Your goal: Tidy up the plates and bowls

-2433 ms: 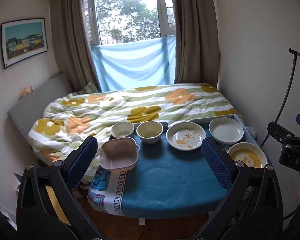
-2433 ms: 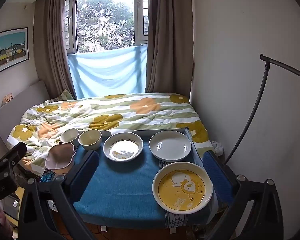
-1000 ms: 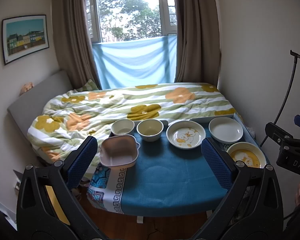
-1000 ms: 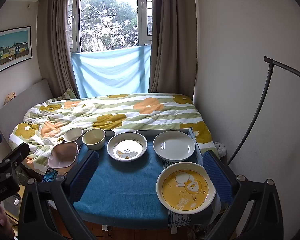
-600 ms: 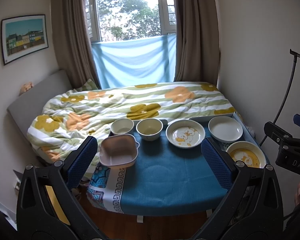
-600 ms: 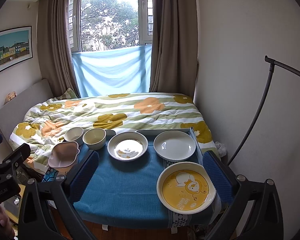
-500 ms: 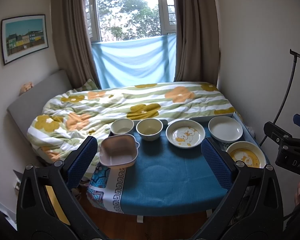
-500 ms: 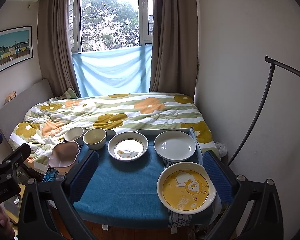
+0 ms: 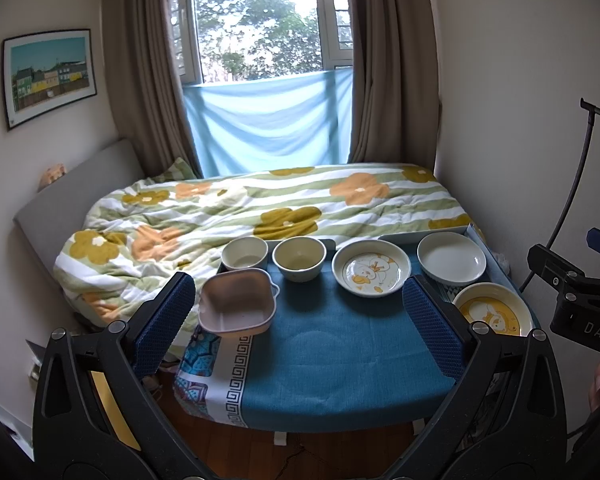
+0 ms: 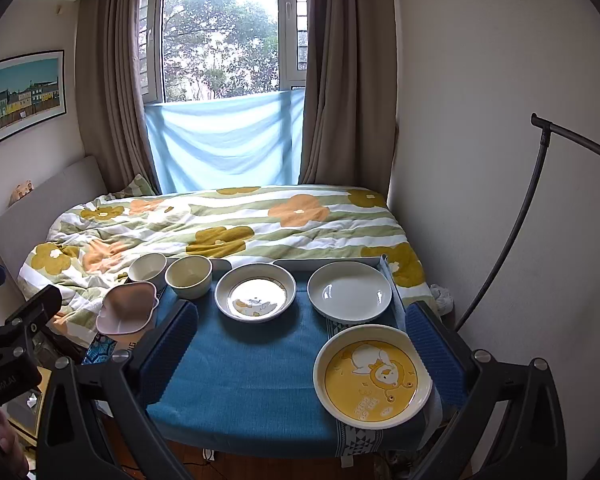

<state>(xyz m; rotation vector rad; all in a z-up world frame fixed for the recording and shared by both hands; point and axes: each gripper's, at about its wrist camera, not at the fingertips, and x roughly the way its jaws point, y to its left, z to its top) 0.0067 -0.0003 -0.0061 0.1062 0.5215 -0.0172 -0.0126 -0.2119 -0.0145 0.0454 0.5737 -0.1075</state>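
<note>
On a table with a blue cloth (image 9: 332, 344) stand a pink square bowl (image 9: 237, 303), two cream bowls (image 9: 245, 253) (image 9: 299, 257), a duck-print plate (image 9: 371, 273), a white plate (image 9: 451, 258) and a yellow lion plate (image 9: 490, 315). In the right wrist view the yellow lion plate (image 10: 373, 376) is nearest, with the white plate (image 10: 349, 291), the duck-print plate (image 10: 255, 297), a cream bowl (image 10: 189, 276) and the pink bowl (image 10: 127, 308) beyond. My left gripper (image 9: 298, 316) is open and empty, in front of the table. My right gripper (image 10: 300, 344) is open and empty, above the table's near edge.
A bed with a flowered quilt (image 9: 260, 208) lies right behind the table. A wall stands on the right, with a black curved stand (image 10: 512, 236) beside the table. Curtains and a window are at the back. Wooden floor shows below the table's front edge.
Both grippers have drifted only slightly; the views have shifted a little. No dish has moved.
</note>
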